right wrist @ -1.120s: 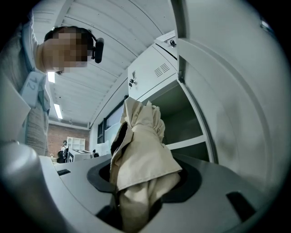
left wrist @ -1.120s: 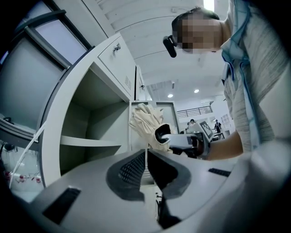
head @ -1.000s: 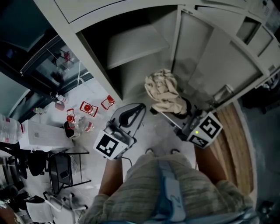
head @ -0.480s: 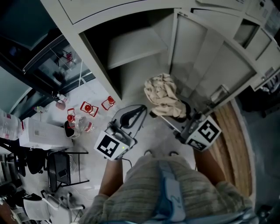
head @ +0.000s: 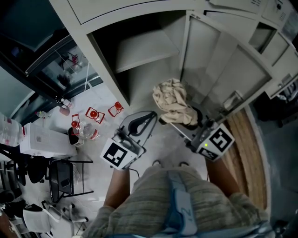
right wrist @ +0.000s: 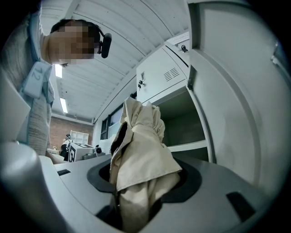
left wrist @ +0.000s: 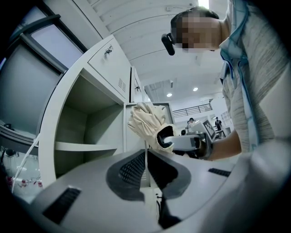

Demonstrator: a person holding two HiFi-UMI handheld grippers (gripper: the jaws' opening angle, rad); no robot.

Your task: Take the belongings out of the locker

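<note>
The pale grey metal locker (head: 121,9) stands open, with one shelf (head: 144,49) inside, on a light speckled floor (head: 160,146). A brown slatted strip (head: 253,148) runs along that floor to the right. To the left, dark glazed panels (head: 46,65) rise behind a black chair (head: 65,179). In the right gripper view a white ribbed ceiling (right wrist: 113,54) carries a long strip light (right wrist: 58,70) above a brick wall (right wrist: 57,132) and a white shelf unit (right wrist: 79,136), while the left gripper view shows round ceiling lights (left wrist: 169,95) farther down the hall.
</note>
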